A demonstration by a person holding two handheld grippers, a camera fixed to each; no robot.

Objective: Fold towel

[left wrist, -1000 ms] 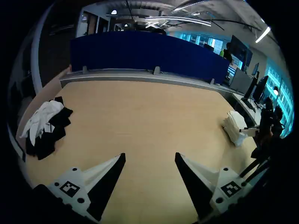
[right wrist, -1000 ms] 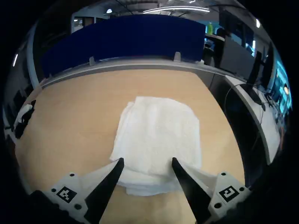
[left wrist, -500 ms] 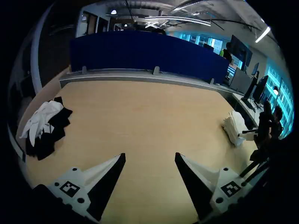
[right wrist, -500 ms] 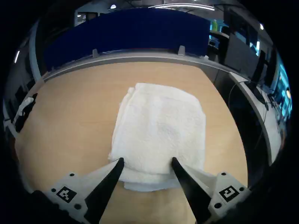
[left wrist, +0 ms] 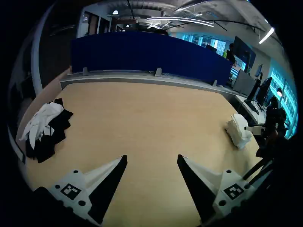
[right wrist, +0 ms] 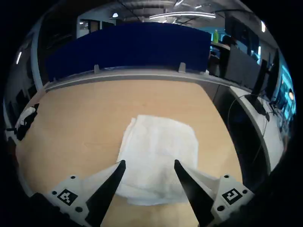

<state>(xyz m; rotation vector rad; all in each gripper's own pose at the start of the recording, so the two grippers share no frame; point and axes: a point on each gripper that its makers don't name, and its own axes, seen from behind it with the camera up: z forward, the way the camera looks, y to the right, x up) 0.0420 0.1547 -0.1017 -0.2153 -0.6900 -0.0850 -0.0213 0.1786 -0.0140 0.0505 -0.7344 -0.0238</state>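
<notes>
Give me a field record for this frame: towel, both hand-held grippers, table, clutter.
towel: white, folded, lying flat on the table
left hand-held gripper: open, over bare table, holds nothing
right hand-held gripper: open, fingers over the towel's near part; contact unclear
clothes: black and white pile near the table's left edge
divider: blue, along the table's far edge

No readable text, brand or number anywhere. Closest thing is the black-and-white square code tags [left wrist: 71, 190] on my left gripper [left wrist: 151, 155], and the same kind on my right gripper [right wrist: 149, 160]: patterns only, no letters or digits. The monitors [left wrist: 264, 87] are too small to make out.
</notes>
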